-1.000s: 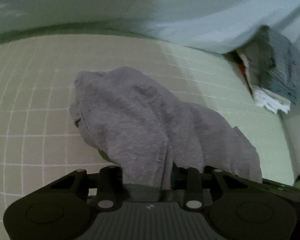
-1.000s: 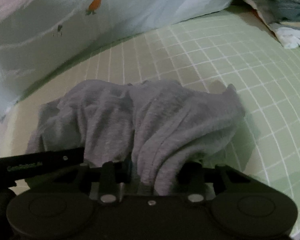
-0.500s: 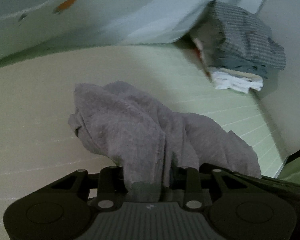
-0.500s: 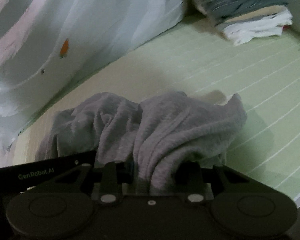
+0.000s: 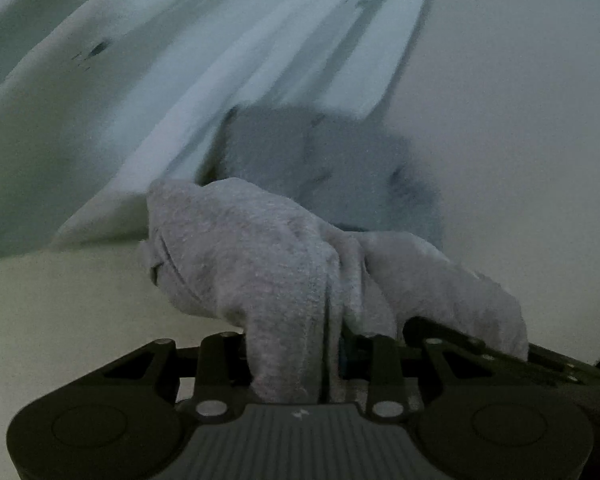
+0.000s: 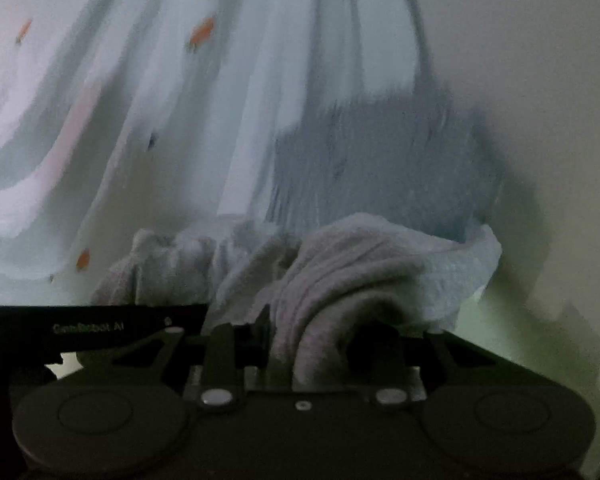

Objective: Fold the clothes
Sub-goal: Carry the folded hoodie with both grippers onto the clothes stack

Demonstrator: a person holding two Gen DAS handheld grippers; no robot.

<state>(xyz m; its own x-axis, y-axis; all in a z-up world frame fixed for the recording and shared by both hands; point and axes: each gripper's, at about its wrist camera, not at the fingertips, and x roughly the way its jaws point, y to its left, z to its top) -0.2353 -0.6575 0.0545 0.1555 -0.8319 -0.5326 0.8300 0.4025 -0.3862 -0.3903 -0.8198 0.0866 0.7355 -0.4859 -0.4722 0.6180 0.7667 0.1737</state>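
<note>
A bunched grey garment point(image 5: 260, 256) hangs lifted between both grippers, above the pale green sheet point(image 5: 60, 320). My left gripper point(image 5: 296, 344) is shut on one gathered fold of it; the cloth hides the pads. My right gripper point(image 6: 312, 344) is shut on another fold of the same grey garment point(image 6: 364, 264), which bulges up and to the right. The left gripper's black body point(image 6: 92, 326) shows at the left of the right wrist view, close alongside. Both views are blurred by motion.
A stack of folded clothes point(image 5: 332, 168) with a grey-blue top sits just behind the garment, also the stack point(image 6: 380, 160) in the right wrist view. A pale blue quilt point(image 6: 160, 120) with orange prints rises on the left. A plain wall point(image 5: 520, 120) stands on the right.
Both grippers have carried the grey garment up and across the bed toward the folded stack by the wall. The stack, earlier far at the right, now fills the middle of both views.
</note>
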